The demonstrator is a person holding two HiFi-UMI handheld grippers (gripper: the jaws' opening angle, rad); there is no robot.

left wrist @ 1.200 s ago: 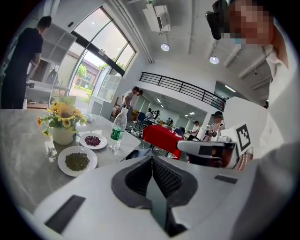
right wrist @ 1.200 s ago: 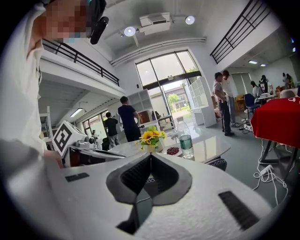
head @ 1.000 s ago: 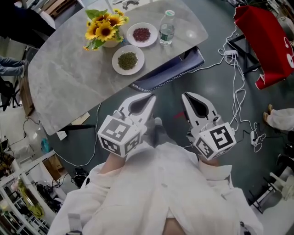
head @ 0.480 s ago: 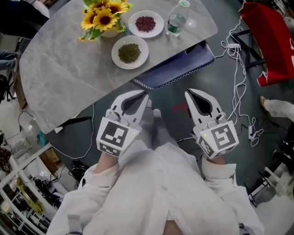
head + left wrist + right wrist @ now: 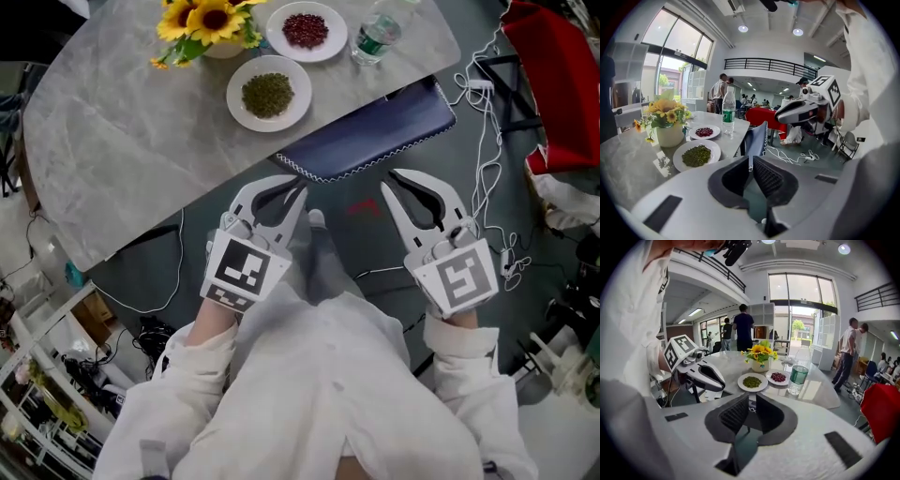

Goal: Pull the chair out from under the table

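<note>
The navy chair [image 5: 375,136] stands tucked under the grey marble table [image 5: 122,159], with only its padded back showing past the table edge. My left gripper [image 5: 300,191] is shut and empty, its tips just short of the back's left end. My right gripper [image 5: 387,182] is also shut and empty, a little short of the back's right part. In the left gripper view the chair back [image 5: 757,137] rises just beyond my closed left gripper [image 5: 750,161], with the right gripper [image 5: 801,110] off to the side. The right gripper view looks over its own shut jaws at the table [image 5: 726,363].
On the table are a vase of sunflowers [image 5: 202,23], a plate of green beans [image 5: 268,94], a plate of red beans [image 5: 307,28] and a water bottle [image 5: 375,37]. White cables [image 5: 487,141] trail on the floor right of the chair, by a red object [image 5: 562,84]. People stand far off.
Both grippers have sunk and moved closer to the chair back, rolling slightly. They stayed shut. The chair has not moved from under the table.
</note>
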